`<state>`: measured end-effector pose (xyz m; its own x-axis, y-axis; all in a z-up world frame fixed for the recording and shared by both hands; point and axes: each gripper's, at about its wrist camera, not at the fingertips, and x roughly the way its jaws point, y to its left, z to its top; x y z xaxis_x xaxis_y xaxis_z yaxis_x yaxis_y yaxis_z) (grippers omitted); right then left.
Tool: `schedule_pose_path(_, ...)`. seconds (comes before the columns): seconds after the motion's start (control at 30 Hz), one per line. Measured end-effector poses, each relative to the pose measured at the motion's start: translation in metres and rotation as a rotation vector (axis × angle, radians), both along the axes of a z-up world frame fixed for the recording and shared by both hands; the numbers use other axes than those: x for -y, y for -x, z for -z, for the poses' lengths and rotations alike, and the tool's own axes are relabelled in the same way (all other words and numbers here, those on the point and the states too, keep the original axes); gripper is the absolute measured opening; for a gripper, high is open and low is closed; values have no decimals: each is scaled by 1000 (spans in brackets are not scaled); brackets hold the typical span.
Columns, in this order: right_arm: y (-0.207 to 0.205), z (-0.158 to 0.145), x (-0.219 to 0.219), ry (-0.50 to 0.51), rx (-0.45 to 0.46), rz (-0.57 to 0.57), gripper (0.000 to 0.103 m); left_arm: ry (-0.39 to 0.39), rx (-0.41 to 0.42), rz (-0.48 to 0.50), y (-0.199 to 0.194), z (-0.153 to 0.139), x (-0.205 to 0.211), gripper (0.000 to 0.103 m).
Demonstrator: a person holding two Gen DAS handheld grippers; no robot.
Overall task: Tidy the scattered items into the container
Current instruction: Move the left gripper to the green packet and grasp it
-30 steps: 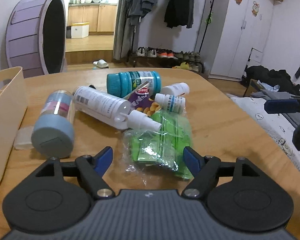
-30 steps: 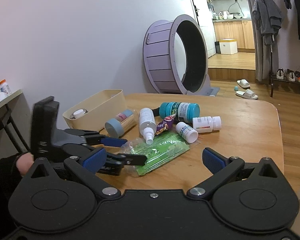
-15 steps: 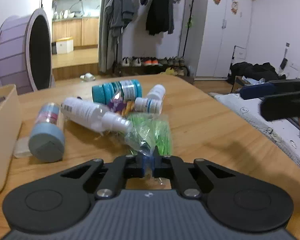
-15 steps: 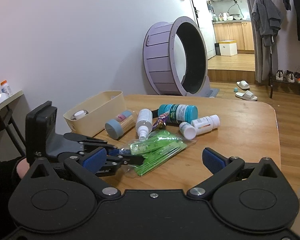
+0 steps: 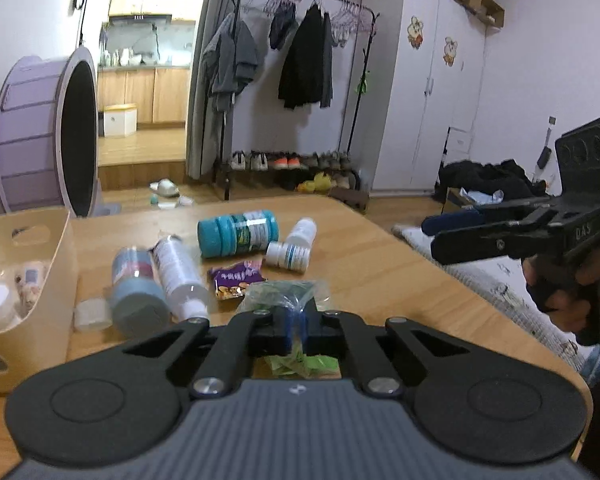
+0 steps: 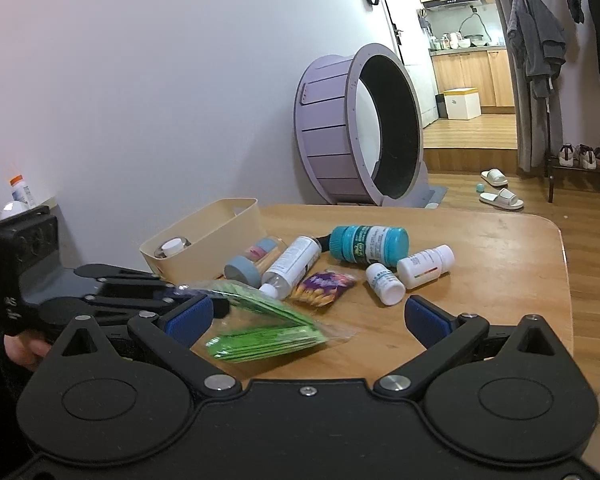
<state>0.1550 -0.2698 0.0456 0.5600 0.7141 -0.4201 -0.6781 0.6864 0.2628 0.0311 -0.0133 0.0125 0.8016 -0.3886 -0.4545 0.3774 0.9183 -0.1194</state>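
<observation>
Since the earlier frame the left gripper [image 5: 297,326] has closed on the clear bag of green packets [image 6: 260,326] and raised it off the wooden table [image 6: 480,248]; the bag now hangs tilted from the clenched blue pads, clear of the surface. The beige container [image 6: 220,232] stands at the table's left, holding a white-capped bottle [image 6: 172,246] and other small items. The remaining clutter lies just beside it: a teal-capped bottle [image 5: 238,233] on its side, a white spray bottle [image 5: 178,276], a blue-lidded jar [image 5: 134,290], two small white pill bottles [image 6: 426,266] [image 6: 384,283], and a purple snack packet [image 5: 236,278]. The right gripper [image 6: 306,320] is held level near the table edge, jaws spread wide, grasping nothing.
</observation>
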Motion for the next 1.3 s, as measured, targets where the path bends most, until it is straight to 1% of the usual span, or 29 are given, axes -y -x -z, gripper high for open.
schedule_pose_path(0.07, 0, 0, -3, 3, 0, -7, 103, -20, -38, 9, 0, 5, -4, 4)
schedule_pose_path(0.13, 1, 2, -6, 11, -2, -16, 103, -55, -89, 34, 1, 11, -6, 9)
schedule_pose_path(0.17, 1, 2, -7, 16, -3, -20, 103, -83, -111, 38, 2, 14, -6, 9)
schedule_pose_path(0.2, 1, 3, -8, 21, -3, -22, 103, -111, -132, 43, 3, 16, -6, 12)
schedule_pose_path(0.27, 2, 5, -9, 29, -6, -23, 103, -96, -161, 52, 8, 16, -11, 21)
schedule_pose_path(0.33, 2, 5, -9, 32, -8, -21, 103, -51, -151, 53, 12, 10, -19, 41)
schedule_pose_path(0.43, 4, 5, -10, 34, -9, -22, 103, 23, -111, 36, 17, -1, -31, 53)
schedule_pose_path(0.53, 6, 5, -11, 37, -8, -25, 103, 92, -90, -17, 14, -5, -42, 54)
schedule_pose_path(0.6, 6, 5, -12, 39, -9, -30, 103, 99, -99, -61, 6, -2, -42, 54)
schedule_pose_path(0.7, 7, 6, -15, 43, -12, -36, 103, 61, -137, -81, -6, 8, -36, 53)
schedule_pose_path(0.73, 7, 6, -15, 45, -13, -38, 103, 47, -154, -78, -8, 12, -33, 50)
schedule_pose_path(0.77, 7, 7, -16, 48, -14, -40, 103, 33, -169, -74, -10, 16, -29, 50)
schedule_pose_path(0.87, 7, 9, -18, 57, -17, -47, 103, -20, -182, -18, -9, 23, -13, 49)
schedule_pose_path(0.93, 7, 10, -20, 61, -21, -50, 103, -46, -194, 2, -9, 29, -4, 49)
schedule_pose_path(1.0, 8, 11, -21, 64, -23, -56, 103, -86, -210, -10, -13, 37, 1, 49)
schedule_pose_path(1.03, 9, 11, -21, 64, -23, -61, 103, -94, -222, -10, -14, 40, 2, 53)
schedule_pose_path(1.1, 9, 11, -22, 66, -22, -69, 103, -81, -225, -11, -14, 43, 1, 53)
schedule_pose_path(1.17, 9, 11, -23, 68, -23, -72, 103, -92, -221, 2, -12, 44, 3, 52)
schedule_pose_path(1.2, 9, 12, -23, 69, -24, -72, 103, -94, -212, 13, -11, 45, 4, 49)
schedule_pose_path(1.23, 9, 12, -23, 69, -25, -72, 103, -95, -202, 24, -9, 46, 5, 40)
schedule_pose_path(1.3, 8, 13, -22, 70, -27, -70, 103, -101, -181, 46, -6, 45, 10, 31)
